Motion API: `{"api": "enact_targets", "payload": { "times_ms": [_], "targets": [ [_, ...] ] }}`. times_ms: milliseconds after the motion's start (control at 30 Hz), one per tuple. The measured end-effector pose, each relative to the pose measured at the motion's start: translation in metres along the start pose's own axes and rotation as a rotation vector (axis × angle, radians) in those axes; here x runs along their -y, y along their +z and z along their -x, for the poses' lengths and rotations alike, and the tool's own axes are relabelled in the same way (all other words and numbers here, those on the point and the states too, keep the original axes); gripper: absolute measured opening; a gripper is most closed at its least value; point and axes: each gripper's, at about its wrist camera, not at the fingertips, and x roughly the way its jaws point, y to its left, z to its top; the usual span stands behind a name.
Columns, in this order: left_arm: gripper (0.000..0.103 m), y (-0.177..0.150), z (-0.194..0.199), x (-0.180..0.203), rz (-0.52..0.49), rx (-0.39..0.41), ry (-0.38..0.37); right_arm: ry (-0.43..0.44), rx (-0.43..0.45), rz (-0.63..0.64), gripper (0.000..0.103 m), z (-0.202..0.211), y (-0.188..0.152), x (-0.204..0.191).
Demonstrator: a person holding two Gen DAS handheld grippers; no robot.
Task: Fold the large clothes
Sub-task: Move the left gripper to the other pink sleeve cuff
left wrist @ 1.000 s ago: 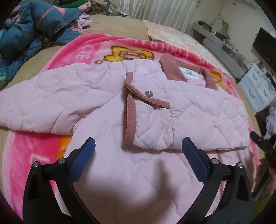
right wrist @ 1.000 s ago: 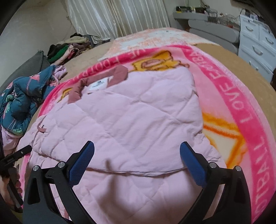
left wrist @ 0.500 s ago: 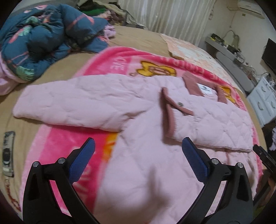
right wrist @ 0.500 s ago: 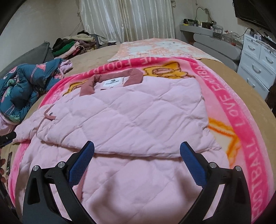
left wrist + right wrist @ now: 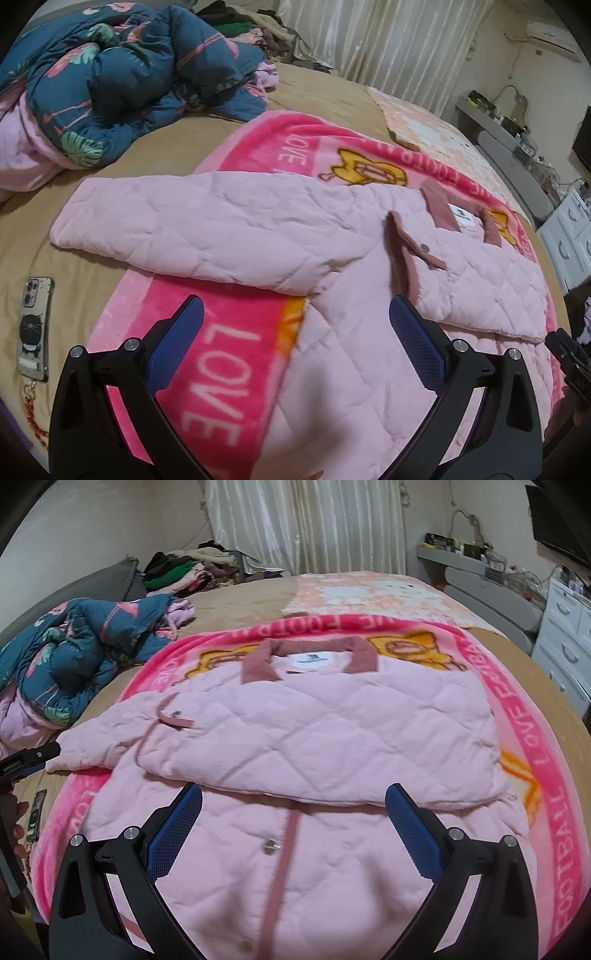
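**A:** Bedroom, folding job. What's nearest the left claw (image 5: 295,328)?

**B:** Jaws spread wide, nothing btwn the blue pads. Directly below and just ahead: pink blanket (image 5: 236,332) w/ "LOVE" lettering. Jacket body starts at the claw's right finger.

**A:** And the jacket itself?

**B:** Pink quilted jacket (image 5: 369,362) lies flat on the blanket, on the bed (image 5: 147,155). Its left sleeve (image 5: 192,229) is unfolded, stretched out ahead of the left claw and running off to that claw's left. Long axis roughly crosswise to the fingers; cuff end is the far-left tip, overhanging the blanket onto the tan sheet.

**A:** Right side?

**B:** Right claw (image 5: 293,808) also wide open, empty, hovering over the jacket's front placket (image 5: 284,853). Just ahead of it, the other half is already folded across the chest – folded panel (image 5: 325,738) w/ its edge right at the fingertips. Collar (image 5: 310,657) farther on.

**A:** So who takes the sleeve?

**B:** Left claw, prob. It's much nearer; from the right claw the sleeve sits far off to the left. Likely next move: reach fwd-left to the cuff end, pinch, carry it back across toward the collar side.

**A:** Anything beyond?

**B:** Phone (image 5: 35,325) near-left of the left claw on the sheet. Farther back-left, a crumpled blue floral duvet (image 5: 122,74); curtains (image 5: 306,524) at the far wall.
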Motion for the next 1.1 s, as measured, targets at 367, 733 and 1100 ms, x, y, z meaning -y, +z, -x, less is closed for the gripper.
{"api": "enact_targets", "payload": {
  "times_ms": [367, 733, 1100],
  "targets": [
    [0.094, 0.013, 0.006, -0.042, 0.067, 0.026, 0.054, 0.044, 0.016, 0.075, 0.099, -0.003, 0.020, -0.065],
    [0.094, 0.021, 0.006, -0.081, 0.135, 0.027, 0.102, 0.091, 0.024, 0.130, 0.099, -0.011, 0.035, -0.118],
    [0.094, 0.028, 0.001, -0.120, 0.212, 0.016, 0.134, 0.134, 0.022, 0.193, 0.099, -0.024, 0.042, -0.171]
  ]
}}
